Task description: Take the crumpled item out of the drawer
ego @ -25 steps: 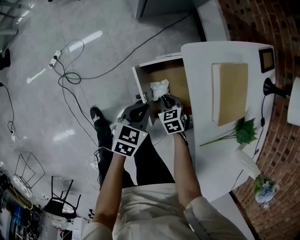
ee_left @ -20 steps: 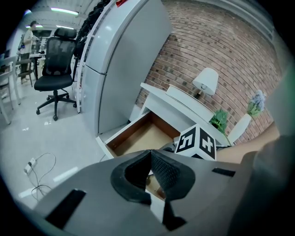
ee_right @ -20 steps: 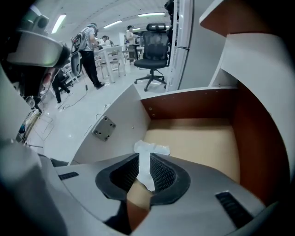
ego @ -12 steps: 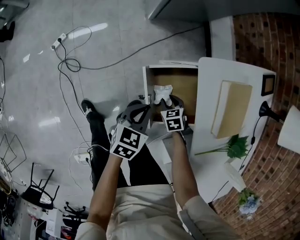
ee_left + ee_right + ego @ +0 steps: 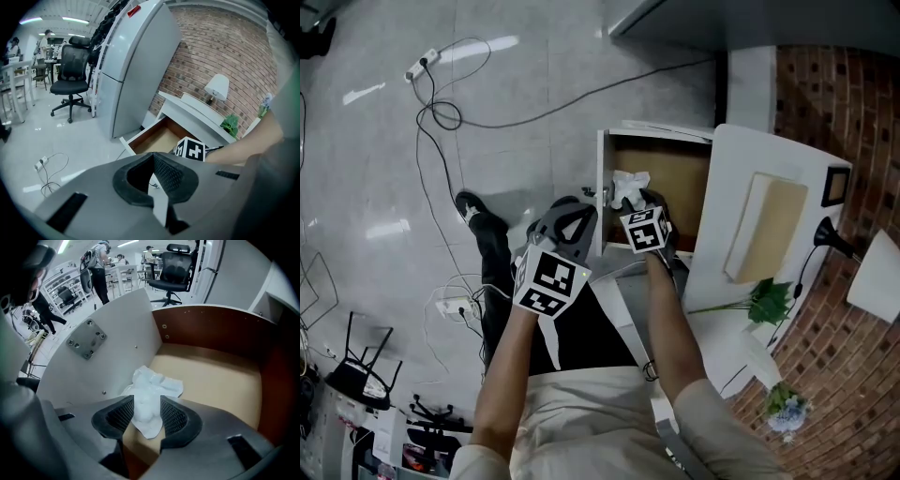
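Left gripper: jaws clenched tip to tip, empty, hanging left of the open drawer. Right gripper: jaws spread wide, just been opening, flanking the crumpled item, pads not pressing it. Item lies on the drawer floor by the white front panel. Versus a second ago, right gripper sits lower, closer over the item.

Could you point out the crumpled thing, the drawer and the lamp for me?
Crumpled paper (image 5: 154,385): right gripper view, its middle.
Drawer (image 5: 220,380): right gripper view, its bare floor.
Lamp (image 5: 217,86): left gripper view, its shade.
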Motion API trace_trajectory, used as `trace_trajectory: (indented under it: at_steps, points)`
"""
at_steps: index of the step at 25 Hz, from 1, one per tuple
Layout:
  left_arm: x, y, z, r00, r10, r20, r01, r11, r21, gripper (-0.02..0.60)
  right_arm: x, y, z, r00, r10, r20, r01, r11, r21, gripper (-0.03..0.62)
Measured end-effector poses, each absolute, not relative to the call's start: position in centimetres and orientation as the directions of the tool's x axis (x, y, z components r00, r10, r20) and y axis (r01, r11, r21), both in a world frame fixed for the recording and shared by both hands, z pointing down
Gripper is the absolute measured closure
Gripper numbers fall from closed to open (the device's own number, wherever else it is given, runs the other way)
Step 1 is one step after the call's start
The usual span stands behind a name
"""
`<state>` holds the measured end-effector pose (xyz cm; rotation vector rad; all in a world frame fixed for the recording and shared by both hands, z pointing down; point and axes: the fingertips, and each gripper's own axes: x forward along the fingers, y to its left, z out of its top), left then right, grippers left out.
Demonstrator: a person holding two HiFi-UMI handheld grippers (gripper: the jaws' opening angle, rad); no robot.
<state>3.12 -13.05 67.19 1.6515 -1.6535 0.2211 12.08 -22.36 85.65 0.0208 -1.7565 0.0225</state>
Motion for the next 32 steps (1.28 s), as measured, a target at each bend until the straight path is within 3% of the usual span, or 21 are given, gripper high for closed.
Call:
trace_trajectory:
  at_steps: [21, 32]
  points:
    - [0.8, -10.2, 67.7, 0.069, -0.794, 0.604, -0.889, 0.225, 0.398, 0.568, 11.9, -22.4, 87.5, -0.1, -0.049, 0.994, 0.04, 0.998, 0.053, 0.494]
    - [0.8, -7.4, 68.2, 0.096, -0.786, 0.61, -0.881, 0.218, 0.419, 0.568, 11.8, -21.6, 86.8, -0.089, -0.075, 0.993, -0.014, 0.997, 0.074, 0.554]
